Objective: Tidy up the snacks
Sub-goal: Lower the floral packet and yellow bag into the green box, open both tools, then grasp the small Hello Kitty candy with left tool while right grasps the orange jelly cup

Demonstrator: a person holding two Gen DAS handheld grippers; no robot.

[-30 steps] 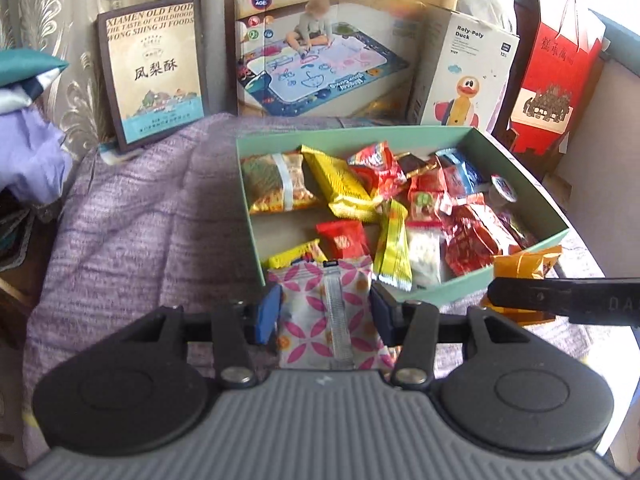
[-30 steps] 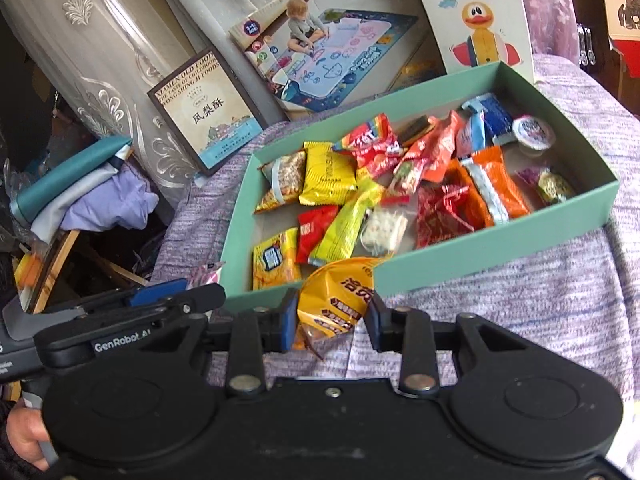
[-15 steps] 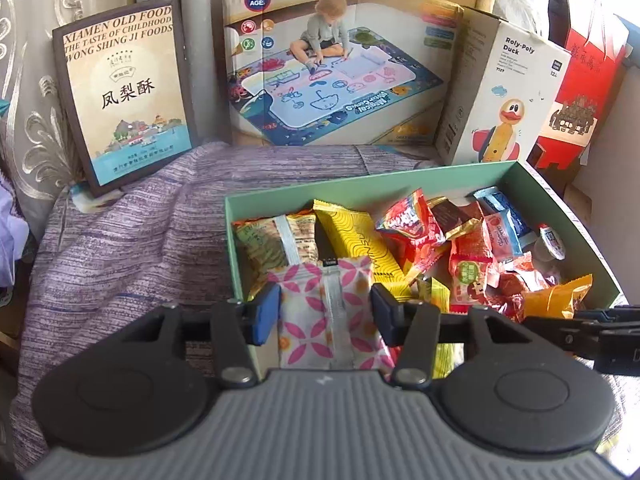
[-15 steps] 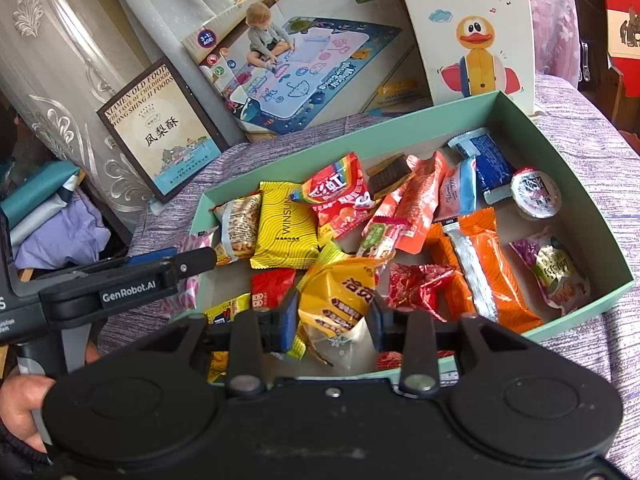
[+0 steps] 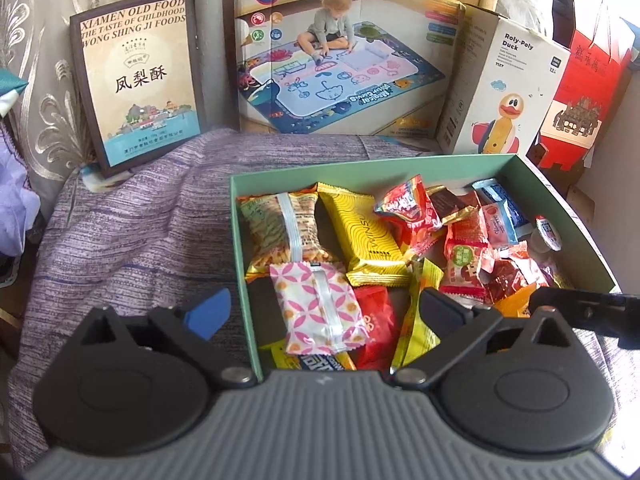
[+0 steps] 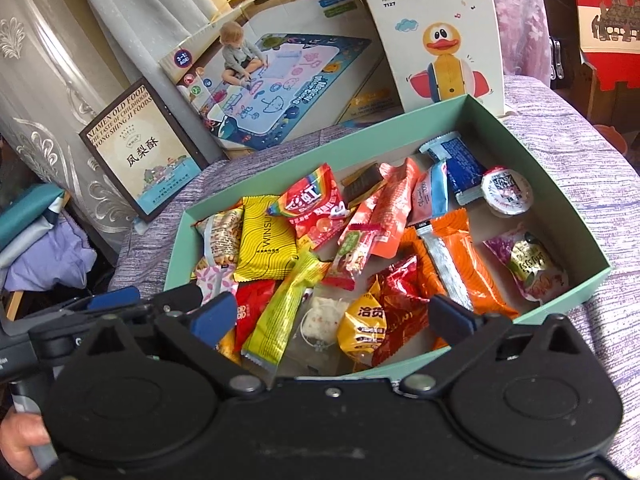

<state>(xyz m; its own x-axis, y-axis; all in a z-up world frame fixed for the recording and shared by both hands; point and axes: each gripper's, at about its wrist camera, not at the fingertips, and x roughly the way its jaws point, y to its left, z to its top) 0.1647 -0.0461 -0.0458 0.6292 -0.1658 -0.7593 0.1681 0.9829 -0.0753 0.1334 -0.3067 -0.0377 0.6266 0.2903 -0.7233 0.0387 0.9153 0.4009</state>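
left gripper (image 5: 322, 308) jaws just sprang wide; pink-patterned packet (image 5: 318, 308) lies free btwn them in green box (image 5: 240, 248). right gripper (image 6: 332, 316) jaws also just opened wide, yellow packet (image 6: 362, 330) loose btwn them.

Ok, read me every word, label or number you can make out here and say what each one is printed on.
"XIAMEN OLD FOOD / THE TASTE OF CHILDHOOD / WONG SHING JI FOODS", "凤梨酥": brown-framed cream pastry box
"3-12 AGES": blue play-mat carton
"Roly-Poly Duck", "7127": white duck toy box
"WINSU": yellow foil snack packet
Other wrappers in the green cardboard box: too small or blurred.
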